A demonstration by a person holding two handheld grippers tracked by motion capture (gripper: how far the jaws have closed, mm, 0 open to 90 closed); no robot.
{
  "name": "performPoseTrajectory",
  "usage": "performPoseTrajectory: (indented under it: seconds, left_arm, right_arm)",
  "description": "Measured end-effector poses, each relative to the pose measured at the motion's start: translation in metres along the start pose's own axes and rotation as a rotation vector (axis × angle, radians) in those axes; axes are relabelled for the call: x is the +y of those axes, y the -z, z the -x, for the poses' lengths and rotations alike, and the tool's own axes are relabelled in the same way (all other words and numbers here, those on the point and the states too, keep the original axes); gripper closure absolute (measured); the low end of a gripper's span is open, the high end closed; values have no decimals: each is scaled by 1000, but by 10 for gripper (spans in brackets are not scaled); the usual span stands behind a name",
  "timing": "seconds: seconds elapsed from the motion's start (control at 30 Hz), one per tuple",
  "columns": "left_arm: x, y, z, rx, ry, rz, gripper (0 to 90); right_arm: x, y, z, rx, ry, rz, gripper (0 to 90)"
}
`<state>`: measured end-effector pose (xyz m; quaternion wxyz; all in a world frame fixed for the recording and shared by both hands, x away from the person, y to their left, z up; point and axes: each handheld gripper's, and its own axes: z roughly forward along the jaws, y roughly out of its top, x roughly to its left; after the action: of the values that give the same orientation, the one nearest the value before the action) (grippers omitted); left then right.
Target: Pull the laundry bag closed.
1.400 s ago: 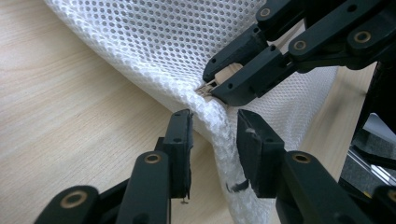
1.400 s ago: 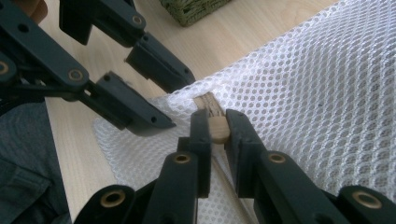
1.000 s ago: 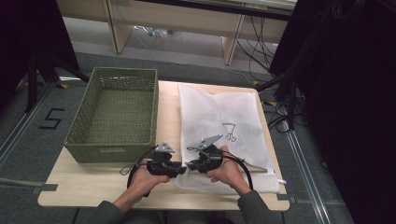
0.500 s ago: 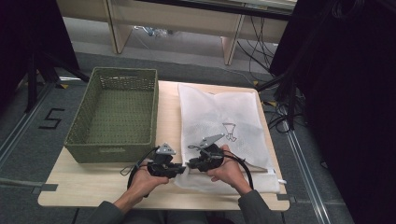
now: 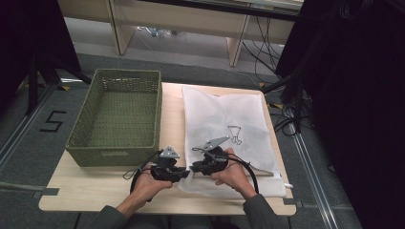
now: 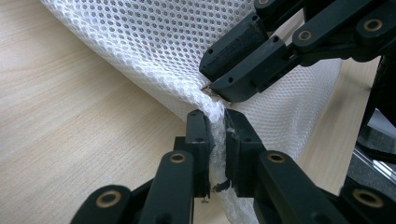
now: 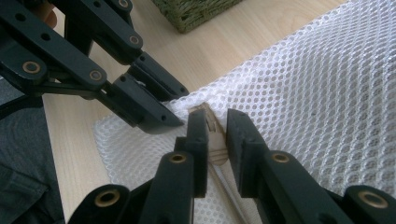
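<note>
A white mesh bag (image 5: 224, 114) lies flat on the right half of the wooden table (image 5: 95, 191). Both grippers meet at its near left corner. My left gripper (image 6: 218, 122) pinches a bunched fold of the bag's edge (image 6: 177, 79); its jaws have just been closing on the mesh between them. Just beyond it, my right gripper (image 7: 215, 121) is shut on the same corner, with a small tan tab (image 7: 208, 114) between its pads. In the high view the left gripper (image 5: 186, 174) and right gripper (image 5: 193, 168) nearly touch tip to tip.
An empty green woven basket (image 5: 119, 114) stands on the left half of the table, close beside the bag. A black hanger mark (image 5: 235, 133) is printed on the bag. Cables and dark drapes lie off the table's right side.
</note>
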<state>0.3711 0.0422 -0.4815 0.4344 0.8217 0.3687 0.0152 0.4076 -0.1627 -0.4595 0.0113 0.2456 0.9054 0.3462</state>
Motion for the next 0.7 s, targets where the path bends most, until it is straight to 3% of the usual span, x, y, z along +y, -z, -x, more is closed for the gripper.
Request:
performPoseTrajectory:
  seconds: [0.4, 0.7]
  left_arm:
    - [0, -1, 0, -9, 3, -4, 798]
    - [2, 0, -3, -16, 24, 6, 719]
  right_arm:
    - [1, -1, -2, 9, -6, -6, 826]
    - [1, -1, -1, 16, -8, -2, 826]
